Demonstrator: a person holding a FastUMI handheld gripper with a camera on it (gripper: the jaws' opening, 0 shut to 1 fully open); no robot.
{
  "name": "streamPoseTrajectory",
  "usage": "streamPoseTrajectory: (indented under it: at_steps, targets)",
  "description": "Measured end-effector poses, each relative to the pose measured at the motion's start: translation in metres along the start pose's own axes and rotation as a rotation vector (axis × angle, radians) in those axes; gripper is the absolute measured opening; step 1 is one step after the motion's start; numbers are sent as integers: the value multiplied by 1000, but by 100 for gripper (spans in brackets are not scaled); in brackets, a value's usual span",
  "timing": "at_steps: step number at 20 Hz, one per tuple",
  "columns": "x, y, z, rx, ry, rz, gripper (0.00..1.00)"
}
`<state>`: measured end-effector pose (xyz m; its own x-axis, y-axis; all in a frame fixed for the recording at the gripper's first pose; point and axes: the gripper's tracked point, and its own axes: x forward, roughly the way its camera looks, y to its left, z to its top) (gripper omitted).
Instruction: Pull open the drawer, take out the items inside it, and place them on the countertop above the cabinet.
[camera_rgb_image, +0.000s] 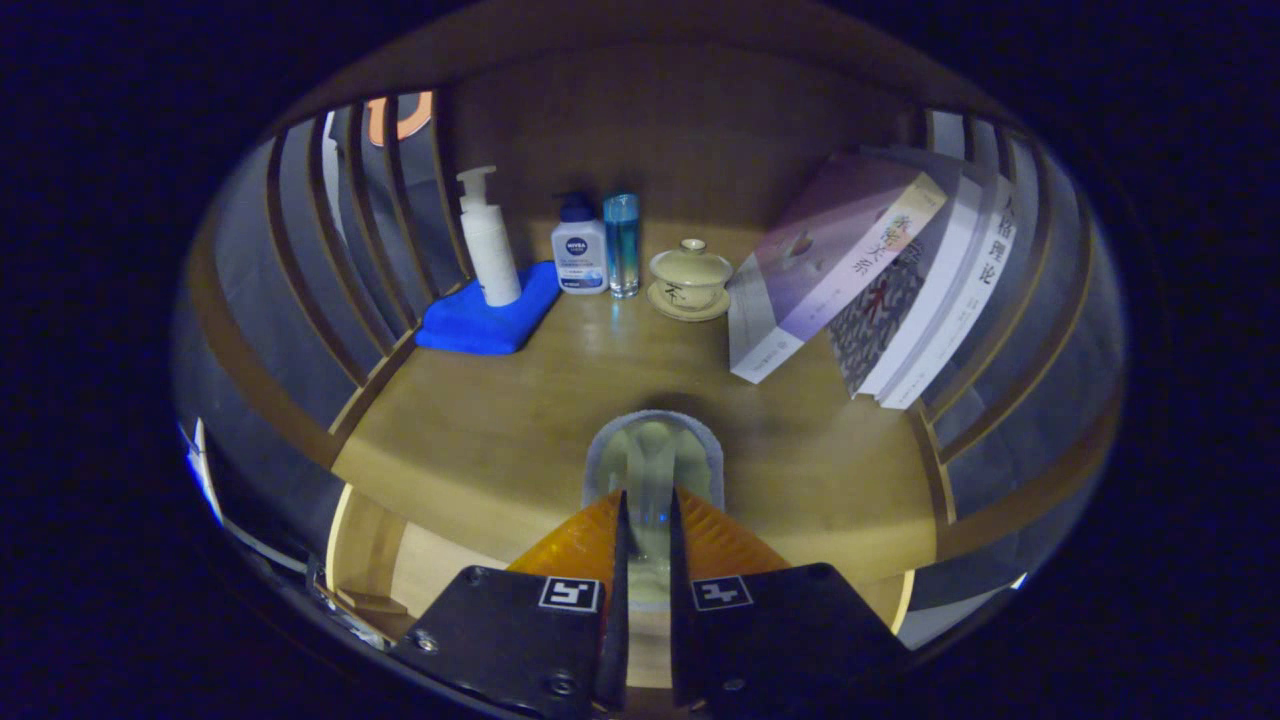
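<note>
Tool, lower centre: fingers clenched on a pale translucent rounded item, held above the wooden bench. Open drawer seen below left. Further back, upper centre: blue folded cloth bearing a white pump bottle; lidded ceramic teacup; leaning books at right.
</note>
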<state>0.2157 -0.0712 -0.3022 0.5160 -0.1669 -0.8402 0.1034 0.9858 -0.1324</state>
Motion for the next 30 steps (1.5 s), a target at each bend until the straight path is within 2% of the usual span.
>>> streamPoseTrajectory:
  at_steps: [4,6,10,12,14,16,20,21,23,25,30]
  targets:
    - [19,-2,7,-7,-5,-10,20]
    - [24,-2,6,-2,-5,-3,23]
    - [6,-3,0,1,-41,9,50]
    - [-17,1,-6,-4,-77,24,52]
    - [-39,11,-16,1,-111,49,69]
    - [-62,19,-27,-18,-155,67,78]
    - [-108,46,-55,-47,-253,132,78]
    - [-116,53,-62,-52,-269,150,84]
    - [-131,63,-82,-48,-299,180,88]
    - [-140,73,-100,-46,-338,206,89]
    - [-145,79,-160,-53,-403,186,90]
